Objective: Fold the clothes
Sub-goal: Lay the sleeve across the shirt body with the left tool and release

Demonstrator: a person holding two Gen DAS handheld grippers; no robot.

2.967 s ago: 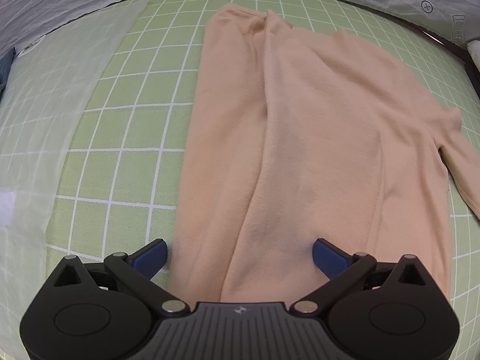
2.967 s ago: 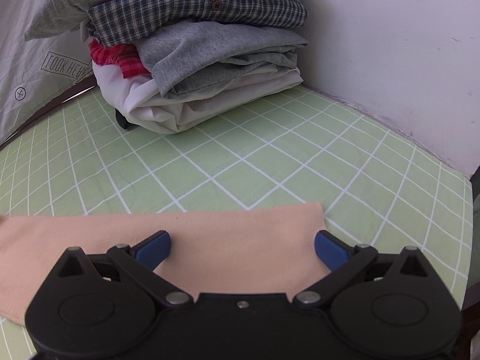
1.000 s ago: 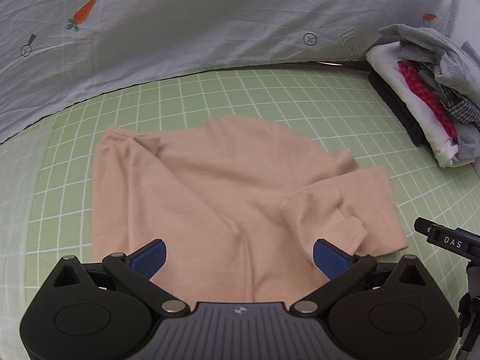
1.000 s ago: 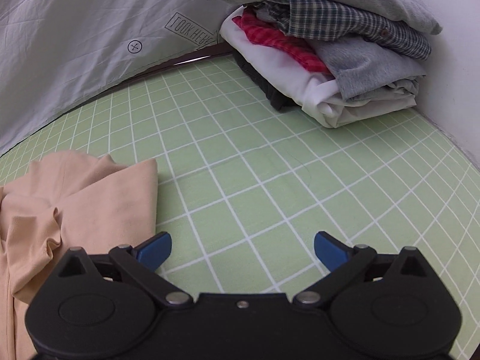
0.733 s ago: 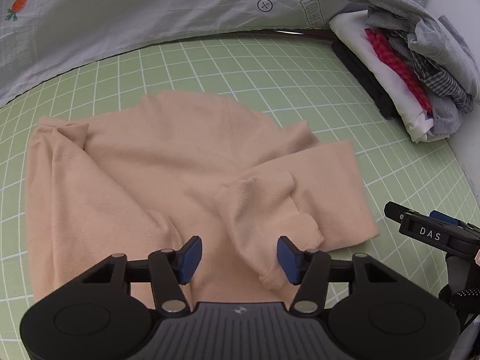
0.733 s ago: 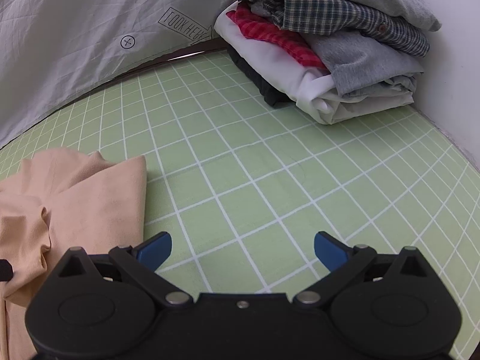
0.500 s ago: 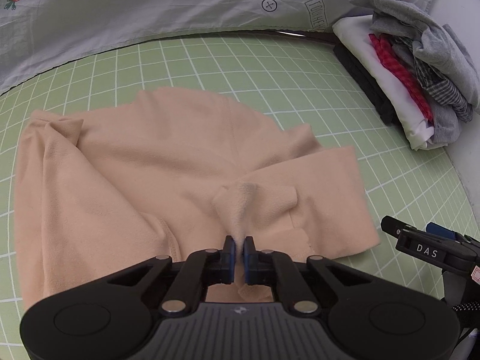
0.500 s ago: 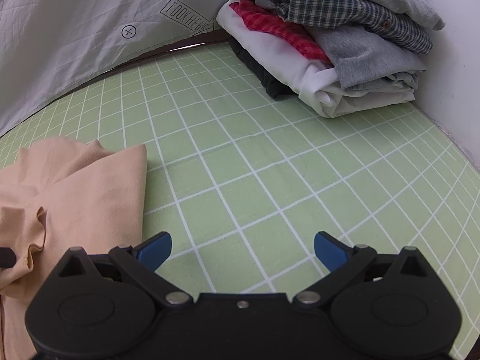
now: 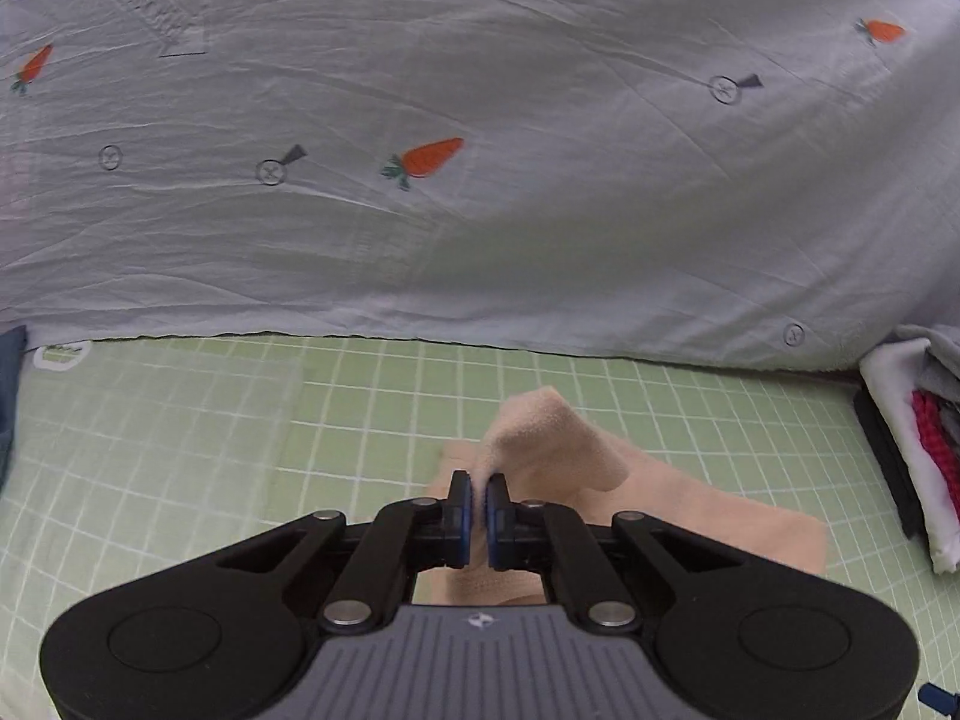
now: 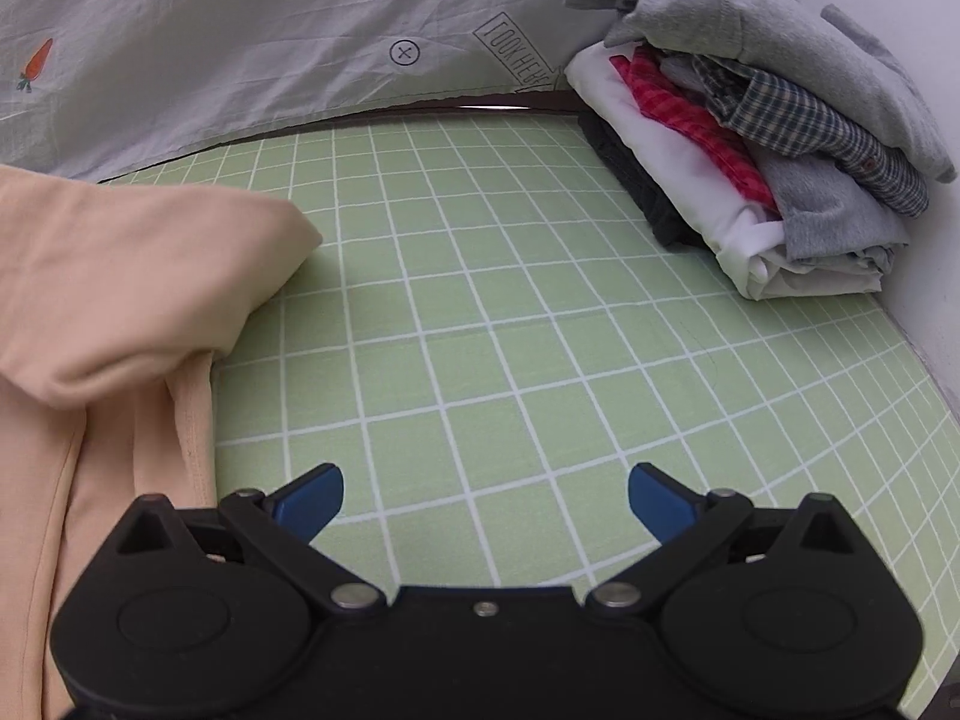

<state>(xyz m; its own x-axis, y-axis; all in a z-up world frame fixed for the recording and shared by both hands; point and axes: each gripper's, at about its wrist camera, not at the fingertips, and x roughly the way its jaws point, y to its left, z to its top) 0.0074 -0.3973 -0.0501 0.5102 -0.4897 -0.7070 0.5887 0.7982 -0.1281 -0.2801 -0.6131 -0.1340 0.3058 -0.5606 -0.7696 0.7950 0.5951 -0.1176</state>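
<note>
A peach long-sleeved top (image 9: 678, 510) lies on the green grid mat (image 9: 180, 456). My left gripper (image 9: 478, 492) is shut on a bunched fold of the top, which sticks up past the fingertips, lifted off the mat. In the right wrist view the top (image 10: 114, 276) fills the left side, with a raised fold hanging over the lower layers. My right gripper (image 10: 486, 492) is open and empty over bare mat (image 10: 480, 312), just right of the top's edge.
A stack of folded clothes (image 10: 762, 138) sits at the far right of the mat against the white wall; it also shows in the left wrist view (image 9: 918, 450). A grey carrot-print sheet (image 9: 480, 150) hangs behind the mat. A dark blue cloth (image 9: 7, 396) shows at the left edge.
My left gripper closed on a fold of the top and lifted it, its view tilting up toward the sheet. The raised fold now hangs in the right wrist view. The right gripper stayed open.
</note>
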